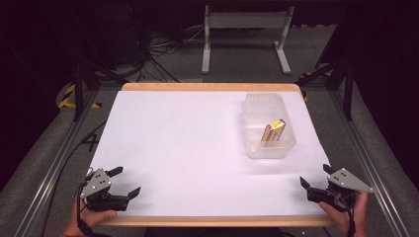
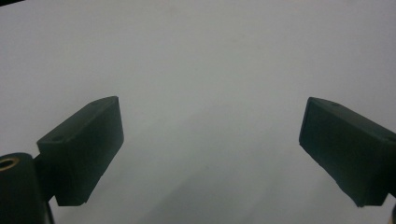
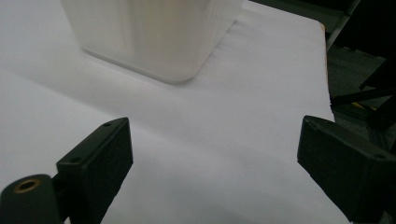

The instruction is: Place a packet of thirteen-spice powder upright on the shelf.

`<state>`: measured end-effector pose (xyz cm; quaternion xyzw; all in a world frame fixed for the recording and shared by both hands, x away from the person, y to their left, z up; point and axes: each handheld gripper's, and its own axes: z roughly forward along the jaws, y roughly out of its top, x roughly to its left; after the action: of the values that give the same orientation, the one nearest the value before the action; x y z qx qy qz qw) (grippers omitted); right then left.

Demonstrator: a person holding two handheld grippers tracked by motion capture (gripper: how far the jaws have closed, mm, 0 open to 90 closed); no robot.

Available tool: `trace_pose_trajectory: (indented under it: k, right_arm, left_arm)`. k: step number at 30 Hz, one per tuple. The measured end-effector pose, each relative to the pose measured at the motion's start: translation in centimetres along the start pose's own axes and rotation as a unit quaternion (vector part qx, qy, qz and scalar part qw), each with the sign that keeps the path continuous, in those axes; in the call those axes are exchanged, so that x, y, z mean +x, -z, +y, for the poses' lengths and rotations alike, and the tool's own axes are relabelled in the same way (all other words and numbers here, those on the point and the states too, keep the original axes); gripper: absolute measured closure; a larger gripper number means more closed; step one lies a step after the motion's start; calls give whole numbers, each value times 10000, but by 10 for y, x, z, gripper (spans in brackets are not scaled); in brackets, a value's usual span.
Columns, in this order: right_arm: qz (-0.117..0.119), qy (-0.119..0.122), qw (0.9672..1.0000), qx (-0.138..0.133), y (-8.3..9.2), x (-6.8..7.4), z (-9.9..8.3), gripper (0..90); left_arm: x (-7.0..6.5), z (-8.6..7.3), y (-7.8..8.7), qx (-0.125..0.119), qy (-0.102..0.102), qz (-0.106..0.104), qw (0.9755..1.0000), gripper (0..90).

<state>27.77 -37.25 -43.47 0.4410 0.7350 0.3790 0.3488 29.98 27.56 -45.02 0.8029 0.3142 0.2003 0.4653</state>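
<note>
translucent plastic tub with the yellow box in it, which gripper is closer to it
Right. The right gripper sits just below the translucent plastic tub, near the table's right edge. The left gripper is at the near-left corner, far across the white surface.

Your translucent plastic bin (image 1: 267, 129) stands upright and open-topped on the white desk, ahead of your right jaws and a little to their left, well apart from them. From those jaws you see its rounded near corner (image 3: 187, 70) resting flat on the desk. Inside it, against the wall nearest your right jaws, a small yellow and red box (image 1: 273, 131) leans on end, tilted. The bin lies far across the desk from your left jaws.
</note>
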Motion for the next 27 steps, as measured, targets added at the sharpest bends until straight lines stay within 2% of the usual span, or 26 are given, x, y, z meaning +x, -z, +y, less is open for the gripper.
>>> trace_pose_trajectory:
  k: [1,6,27]
  right_arm:
    - [-21,95,9999,42,-1,3,0,109]
    - [-44,225,9997,113,-3,5,0,109]
    - [-28,268,9995,167,-4,8,0,96]
  left_arm:
    - [0,0,-1,27,-2,-9,10000,70]
    - [0,1,-2,32,3,5,10000,70]
    - [2,2,-4,35,-27,23,10000,70]
